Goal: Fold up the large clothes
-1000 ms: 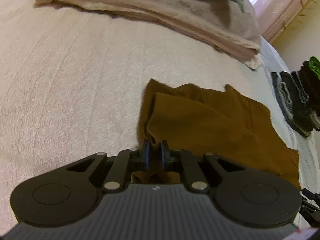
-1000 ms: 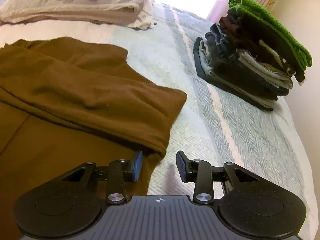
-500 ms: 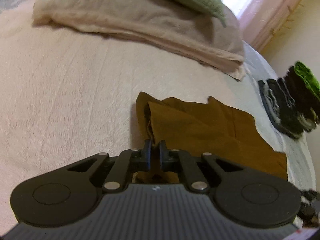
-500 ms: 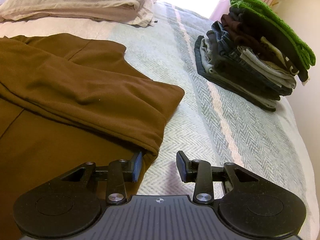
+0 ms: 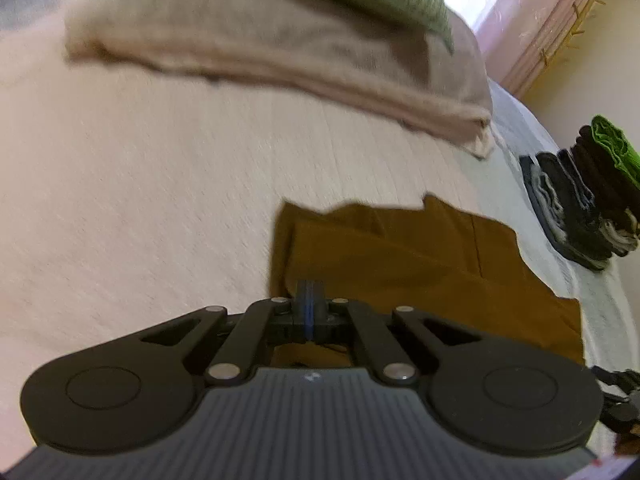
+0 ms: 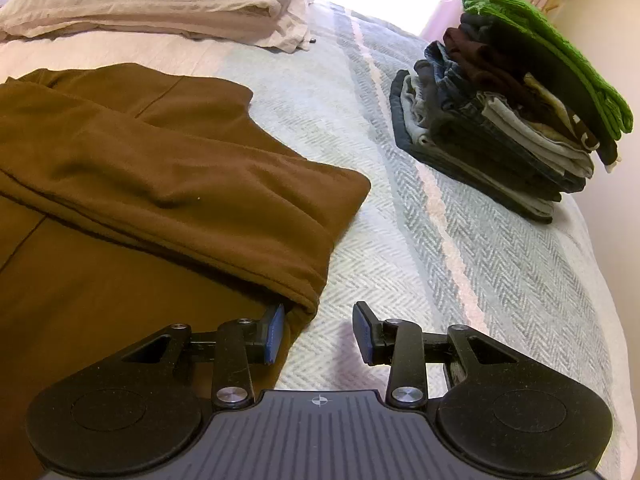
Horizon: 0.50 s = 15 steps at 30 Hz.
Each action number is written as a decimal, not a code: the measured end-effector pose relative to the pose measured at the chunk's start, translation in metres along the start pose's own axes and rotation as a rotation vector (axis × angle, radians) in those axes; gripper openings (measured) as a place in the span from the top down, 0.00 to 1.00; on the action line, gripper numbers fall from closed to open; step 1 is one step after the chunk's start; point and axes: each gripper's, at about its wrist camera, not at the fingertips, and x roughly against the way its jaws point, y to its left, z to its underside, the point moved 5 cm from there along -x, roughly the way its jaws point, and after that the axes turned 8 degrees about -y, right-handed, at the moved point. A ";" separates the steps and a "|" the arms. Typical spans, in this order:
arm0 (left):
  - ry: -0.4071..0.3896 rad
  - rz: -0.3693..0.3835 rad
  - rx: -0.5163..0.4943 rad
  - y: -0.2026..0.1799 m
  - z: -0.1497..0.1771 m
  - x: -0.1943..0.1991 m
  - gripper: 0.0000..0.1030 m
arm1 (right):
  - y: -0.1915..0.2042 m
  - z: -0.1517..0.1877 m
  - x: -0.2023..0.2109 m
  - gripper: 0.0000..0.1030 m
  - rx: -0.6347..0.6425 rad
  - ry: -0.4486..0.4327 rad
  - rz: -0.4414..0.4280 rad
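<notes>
Now left gripper is closed (empty) over brown garment

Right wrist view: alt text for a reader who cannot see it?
Open right gripper hovers at the edge of a partly folded brown garment on a bed. A stack of folded clothes sits far right, pillows behind.

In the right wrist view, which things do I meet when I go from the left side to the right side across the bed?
Brown garment → striped blanket → stack of folded clothes.
</notes>
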 end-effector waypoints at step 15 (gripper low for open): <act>0.096 0.040 0.017 -0.001 0.018 -0.028 0.85 | -0.001 0.002 -0.004 0.67 -0.015 0.019 -0.012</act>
